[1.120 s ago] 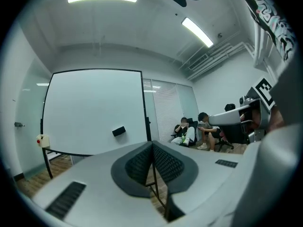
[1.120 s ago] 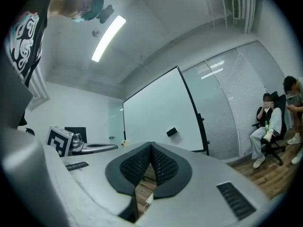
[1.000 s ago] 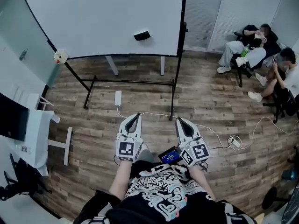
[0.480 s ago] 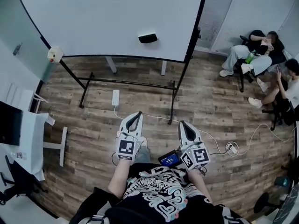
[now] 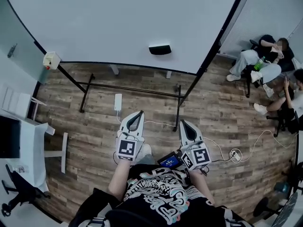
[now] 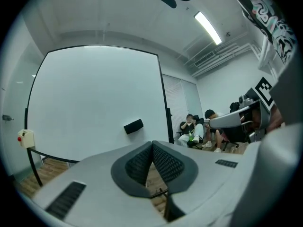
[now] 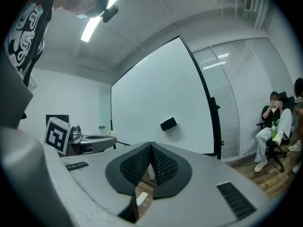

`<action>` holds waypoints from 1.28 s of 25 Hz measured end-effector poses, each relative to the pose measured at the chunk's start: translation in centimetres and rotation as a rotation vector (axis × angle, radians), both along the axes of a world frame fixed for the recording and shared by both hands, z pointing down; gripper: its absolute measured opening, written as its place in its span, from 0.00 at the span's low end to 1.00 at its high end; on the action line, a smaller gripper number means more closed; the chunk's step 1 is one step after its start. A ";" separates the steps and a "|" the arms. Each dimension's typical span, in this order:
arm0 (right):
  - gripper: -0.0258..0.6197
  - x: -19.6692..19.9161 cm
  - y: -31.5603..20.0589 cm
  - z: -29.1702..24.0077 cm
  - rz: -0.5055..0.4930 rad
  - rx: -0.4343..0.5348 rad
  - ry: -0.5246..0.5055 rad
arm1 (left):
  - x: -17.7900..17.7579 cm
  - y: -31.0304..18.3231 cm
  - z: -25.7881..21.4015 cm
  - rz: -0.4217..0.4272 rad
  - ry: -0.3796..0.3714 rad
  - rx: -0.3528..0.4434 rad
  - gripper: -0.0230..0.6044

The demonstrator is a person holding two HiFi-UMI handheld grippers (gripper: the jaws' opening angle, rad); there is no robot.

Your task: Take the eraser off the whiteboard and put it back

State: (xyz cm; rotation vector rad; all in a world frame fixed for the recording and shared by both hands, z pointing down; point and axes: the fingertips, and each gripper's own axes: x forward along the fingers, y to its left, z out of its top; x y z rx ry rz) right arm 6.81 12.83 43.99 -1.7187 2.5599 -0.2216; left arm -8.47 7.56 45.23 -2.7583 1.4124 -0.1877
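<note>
A black eraser (image 5: 160, 49) sticks to the white whiteboard (image 5: 118, 18), low on its face and right of middle. It also shows in the left gripper view (image 6: 133, 126) and the right gripper view (image 7: 168, 124). My left gripper (image 5: 138, 114) and right gripper (image 5: 182, 124) point level at the board from a distance, side by side over the wooden floor. Both are shut with nothing between their jaws. In the left gripper view the tip (image 6: 152, 144) lies below the eraser. The right gripper's tip (image 7: 151, 145) lies below and left of it.
The whiteboard stands on a black frame with legs (image 5: 179, 109) on the wooden floor. A white power adapter (image 5: 118, 101) and cables (image 5: 235, 155) lie on the floor. People sit on chairs (image 5: 265, 60) at the far right. A desk (image 5: 19, 141) stands at left.
Both grippers and the person have moved toward the whiteboard, which now looms larger and nearer in the head view. Both grippers stay shut and side by side.
</note>
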 end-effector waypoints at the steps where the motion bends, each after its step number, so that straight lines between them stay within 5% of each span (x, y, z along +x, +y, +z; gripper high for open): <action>1: 0.06 -0.3 -0.9 0.1 0.003 -0.003 -0.001 | -0.2 -1.0 0.1 0.003 0.000 -0.003 0.08; 7: 0.06 -1.6 -5.5 0.6 0.031 -0.013 0.001 | -1.3 -5.9 0.2 0.029 0.001 -0.005 0.08; 13: 0.06 -3.2 -8.6 1.0 0.057 -0.009 0.150 | -2.5 -10.4 0.0 0.064 0.000 0.002 0.08; 32: 0.06 -1.5 -12.8 1.3 0.136 0.000 0.162 | 0.1 -16.6 -0.6 0.119 0.003 0.029 0.08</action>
